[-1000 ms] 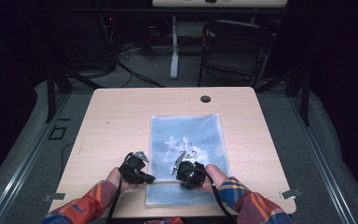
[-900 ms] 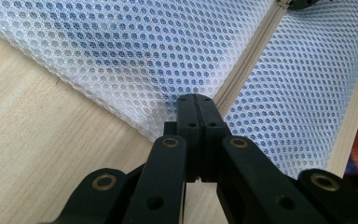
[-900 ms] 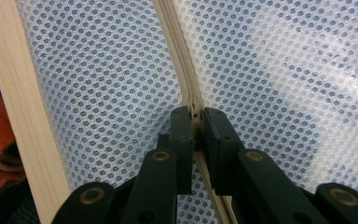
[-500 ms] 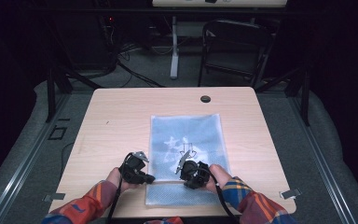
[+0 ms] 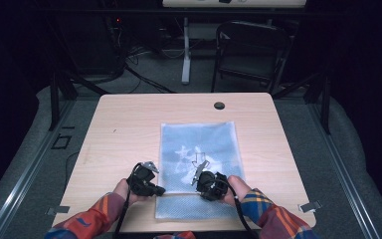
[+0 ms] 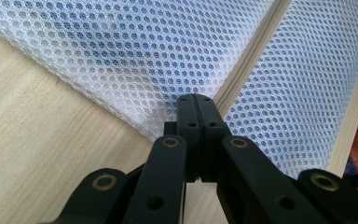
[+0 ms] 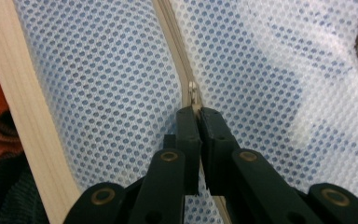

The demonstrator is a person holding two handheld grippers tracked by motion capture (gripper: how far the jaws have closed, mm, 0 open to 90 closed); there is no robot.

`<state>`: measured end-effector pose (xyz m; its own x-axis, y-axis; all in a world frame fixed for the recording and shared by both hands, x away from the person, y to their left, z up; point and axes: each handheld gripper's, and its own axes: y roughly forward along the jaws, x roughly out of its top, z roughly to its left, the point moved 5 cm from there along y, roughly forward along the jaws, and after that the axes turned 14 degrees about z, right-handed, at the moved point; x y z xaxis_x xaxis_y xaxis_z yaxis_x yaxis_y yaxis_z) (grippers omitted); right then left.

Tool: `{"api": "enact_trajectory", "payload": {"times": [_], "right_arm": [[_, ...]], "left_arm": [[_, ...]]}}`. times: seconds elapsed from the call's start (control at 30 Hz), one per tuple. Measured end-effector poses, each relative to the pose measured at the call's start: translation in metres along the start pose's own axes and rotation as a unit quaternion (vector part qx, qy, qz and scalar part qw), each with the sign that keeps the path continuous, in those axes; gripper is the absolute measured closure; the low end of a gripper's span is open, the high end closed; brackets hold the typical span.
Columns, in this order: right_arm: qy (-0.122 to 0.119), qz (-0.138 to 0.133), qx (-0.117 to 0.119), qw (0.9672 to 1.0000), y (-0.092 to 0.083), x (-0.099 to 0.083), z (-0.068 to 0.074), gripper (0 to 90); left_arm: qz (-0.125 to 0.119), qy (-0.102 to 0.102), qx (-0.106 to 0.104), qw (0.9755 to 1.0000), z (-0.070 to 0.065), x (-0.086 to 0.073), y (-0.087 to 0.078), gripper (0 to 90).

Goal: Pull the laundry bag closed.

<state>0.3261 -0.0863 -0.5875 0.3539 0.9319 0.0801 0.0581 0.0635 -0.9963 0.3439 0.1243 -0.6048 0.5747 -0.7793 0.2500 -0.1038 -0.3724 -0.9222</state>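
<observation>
While both of the person's plaid sleeves (image 5: pixel 273 221) come in over the near edge of the wooden surface (image 5: pixel 124 129), each hand holds a pair of tongs down on a white mesh bag (image 5: pixel 201 149). This bag lies flat just right of the surface's middle, its near end close to the front edge, with something blue and white showing through the netting. A zipper (image 7: pixel 179 60) runs across the bag near that end.

Nearest to me, the left tongs (image 5: pixel 155 189) sit at the bag's left border, clenched: in the left gripper view the two black jaws are pressed flat together, their tips (image 6: pixel 196 99) resting at the mesh edge right where the zipper line (image 6: pixel 249 58) begins. I cannot tell whether any fabric is caught between them.

Just beside, the right tongs (image 5: pixel 197 181) are down on the bag along the same zipper line. Their jaws have just been closing, and in the right gripper view they pinch the small metal zipper pull (image 7: pixel 193 93) at their tips (image 7: pixel 196 112).

Farther off, a round dark hole (image 5: pixel 219 105) marks the surface's far edge, and beyond it stands a dark chair (image 5: pixel 251 55) on the floor.
</observation>
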Motion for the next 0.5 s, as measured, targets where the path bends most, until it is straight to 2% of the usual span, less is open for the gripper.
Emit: {"api": "enact_trajectory", "payload": {"times": [0.3,0.5], "right_arm": [[-0.004,-0.002,-0.002,1.0,-0.003,-0.005,-0.002,87.0],[0.017,-0.031,0.015,0.9992,-0.008,-0.006,-0.011,80.9]], "left_arm": [[0.0,-0.001,-0.004,1.0,0.0,0.0,0.0,90.0],[0.0,0.001,-0.004,1.0,0.0,0.0,0.0,90.0]]}}
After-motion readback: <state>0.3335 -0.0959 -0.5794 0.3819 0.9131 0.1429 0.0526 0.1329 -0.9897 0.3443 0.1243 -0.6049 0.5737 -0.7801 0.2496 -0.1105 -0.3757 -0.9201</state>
